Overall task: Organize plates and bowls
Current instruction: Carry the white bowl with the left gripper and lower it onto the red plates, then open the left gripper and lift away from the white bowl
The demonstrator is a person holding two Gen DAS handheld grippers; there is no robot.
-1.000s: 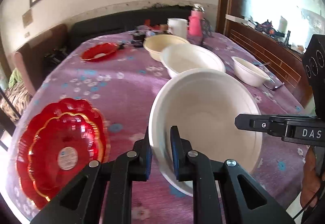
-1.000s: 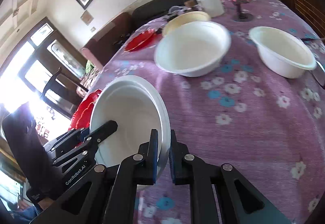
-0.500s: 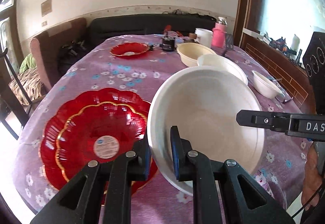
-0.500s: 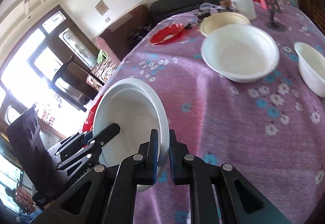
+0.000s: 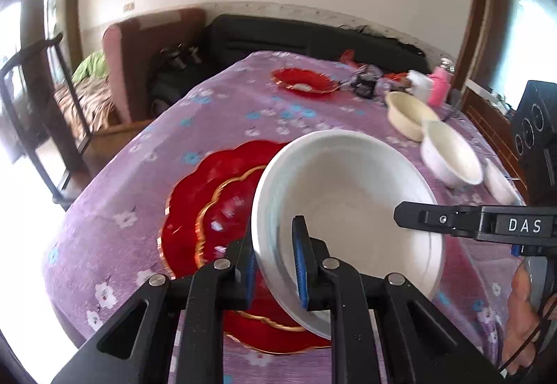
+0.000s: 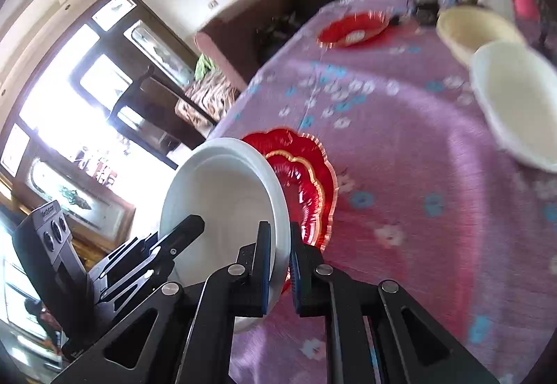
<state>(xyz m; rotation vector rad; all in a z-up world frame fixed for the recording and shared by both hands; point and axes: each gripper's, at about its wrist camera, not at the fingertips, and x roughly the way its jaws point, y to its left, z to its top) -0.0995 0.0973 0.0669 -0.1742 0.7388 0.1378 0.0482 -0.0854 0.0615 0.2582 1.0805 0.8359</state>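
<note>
Left gripper [image 5: 275, 255]: clamped on the near-left rim of the white bowl, one pad inside the wall, one outside.
Right gripper [image 6: 279, 262]: clamped on the opposite rim of the same bowl; in the left view its finger [image 5: 463, 222] reaches in from the right edge over the bowl's rim.
White bowl [image 5: 348, 206]: held off the counter between the two grippers, tilted, mouth up and empty; it hangs over the right part of the red plate stack.
Red plates [image 5: 212, 203]: two scalloped, gold-edged plates, the smaller nested on the larger, lying on the near-left part of the counter, partly hidden behind the bowl.
Far red plate [image 5: 303, 81]: alone near the far end of the counter, well apart from the stack.
Cream bowl [image 5: 407, 114]: far right on the counter, upright.
Second white bowl [image 5: 450, 154]: just in front of the cream bowl, touching or nearly so; blur leaves that unclear.
Third white bowl [image 5: 499, 180]: only a sliver shows, at the right edge.
Counter [image 5: 222, 119]: covered by a purple cloth with small flowers.
Clutter: a white cup [image 5: 419, 86], a pink bottle [image 5: 439, 88] and small dark items at the far end, too blurred to name further.
Hand [image 5: 522, 324]: shows at the lower right of the left view, behind the right gripper.
</note>
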